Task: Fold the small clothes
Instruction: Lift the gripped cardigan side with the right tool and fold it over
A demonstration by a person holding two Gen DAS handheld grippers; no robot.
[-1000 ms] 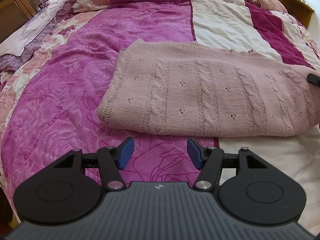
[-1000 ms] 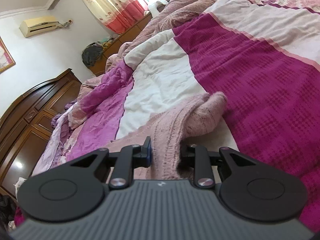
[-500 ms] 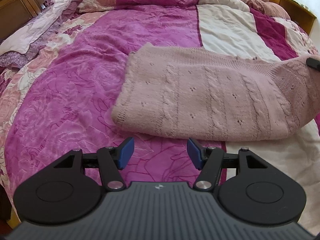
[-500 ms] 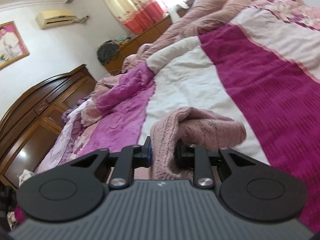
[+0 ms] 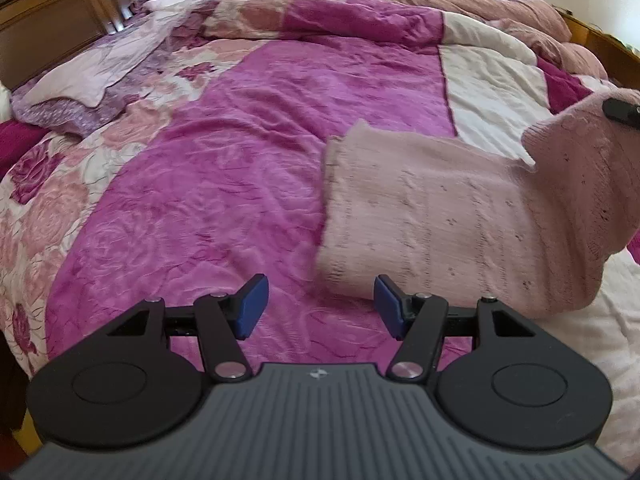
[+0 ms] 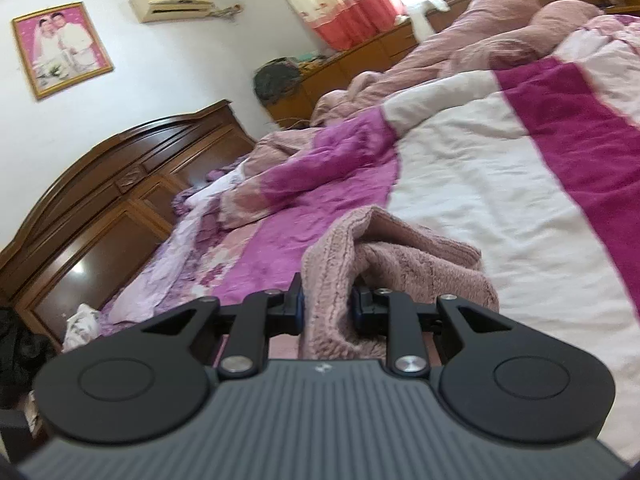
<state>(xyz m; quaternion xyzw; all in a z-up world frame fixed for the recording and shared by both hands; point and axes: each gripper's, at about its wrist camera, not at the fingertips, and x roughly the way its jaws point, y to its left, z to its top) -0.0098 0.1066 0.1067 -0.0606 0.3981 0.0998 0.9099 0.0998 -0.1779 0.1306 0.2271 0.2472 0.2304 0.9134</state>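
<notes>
Pink knit sweater (image 5: 460,220) is lying on the bed (image 5: 240,152), its right end lifted clear. Right gripper (image 6: 326,306) is clamping a bunched fold of that end, jaws pinched on the knit. Left gripper (image 5: 318,306) is hovering just short of the near left corner, jaws apart, holding nothing. Frames are blurred, so layer count is unclear. Likely best: carry the raised end across evenly, pin the flat corner, and lay the edges flush.
</notes>
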